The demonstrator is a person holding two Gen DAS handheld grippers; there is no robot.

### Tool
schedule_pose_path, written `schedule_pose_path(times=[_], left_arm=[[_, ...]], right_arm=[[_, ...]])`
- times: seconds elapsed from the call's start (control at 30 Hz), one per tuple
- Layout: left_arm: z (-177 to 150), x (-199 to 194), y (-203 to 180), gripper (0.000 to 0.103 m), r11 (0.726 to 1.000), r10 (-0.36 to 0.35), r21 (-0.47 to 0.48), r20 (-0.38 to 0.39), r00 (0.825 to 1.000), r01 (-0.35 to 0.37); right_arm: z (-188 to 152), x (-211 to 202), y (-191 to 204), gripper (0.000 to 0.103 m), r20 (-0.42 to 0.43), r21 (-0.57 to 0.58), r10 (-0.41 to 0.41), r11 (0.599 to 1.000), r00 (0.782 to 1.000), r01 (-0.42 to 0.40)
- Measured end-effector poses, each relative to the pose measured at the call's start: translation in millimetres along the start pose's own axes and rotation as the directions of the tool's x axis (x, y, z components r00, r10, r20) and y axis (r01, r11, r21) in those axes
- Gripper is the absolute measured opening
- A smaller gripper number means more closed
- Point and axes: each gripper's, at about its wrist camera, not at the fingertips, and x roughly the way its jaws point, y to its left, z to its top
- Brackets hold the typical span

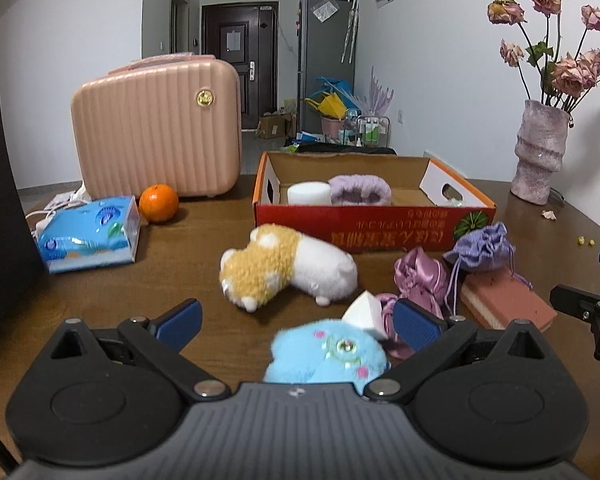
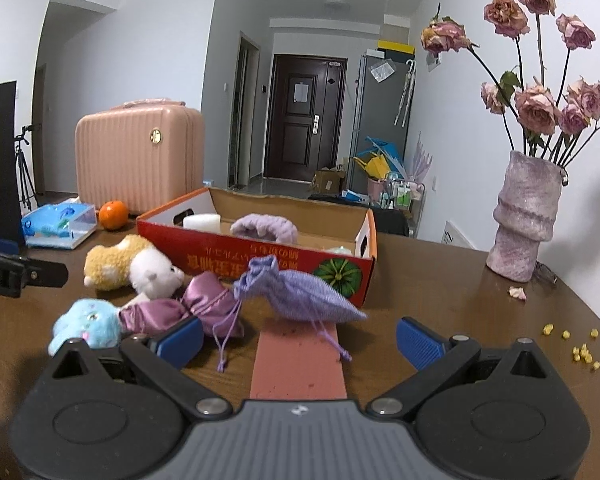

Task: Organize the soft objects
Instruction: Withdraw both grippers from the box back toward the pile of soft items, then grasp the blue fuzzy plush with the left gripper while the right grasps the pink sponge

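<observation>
Brown wooden table (image 1: pixel 112 292): soft toys lie before the red cardboard box (image 1: pixel 352 226). Both grippers, left gripper (image 1: pixel 298 322) and right gripper (image 2: pixel 300 338), gape empty (nothing held). Closing on the fluffy blue plush (image 1: pixel 326 354) might snag neighbouring pouch cords.

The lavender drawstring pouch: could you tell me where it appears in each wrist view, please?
Left wrist: lavender drawstring pouch at right of centre, resting on the pink sponge's far end.
Right wrist: the pouch sits mid-frame, just ahead of the open fingers.
Shared landmark: the red cardboard box directly behind it.
</observation>
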Motion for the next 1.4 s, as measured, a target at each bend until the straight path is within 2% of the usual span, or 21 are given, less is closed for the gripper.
schedule_pose_path(times=[0.37,0.87,1.1,1.4], left_arm=[[-21,8,1,0.103,1.0,-0.016,-0.019,-0.047,0.999,0.015],[-30,15,-2,0.103,0.999,-0.033,-0.007,-0.065,0.997,0.033],[-36,30,-12,0.103,0.999,-0.033,0.023,-0.1,0.994,0.036],[-30,55,-17,0.103,0.999,-0.045,0.001,-0.13,0.991,0.046]], right_arm=[[-19,2,10,0.103,-0.026,0.001,0.012,1.0,1.0,-0.012],[-30,12,6,0.103,-0.039,0.05,0.009,0.999,0.999,-0.007],[-32,13,4,0.103,-0.046,0.066,0.013,0.998,0.999,-0.01],[-33,14,5,0.103,-0.051,0.068,0.009,0.998,0.999,-0.006]])
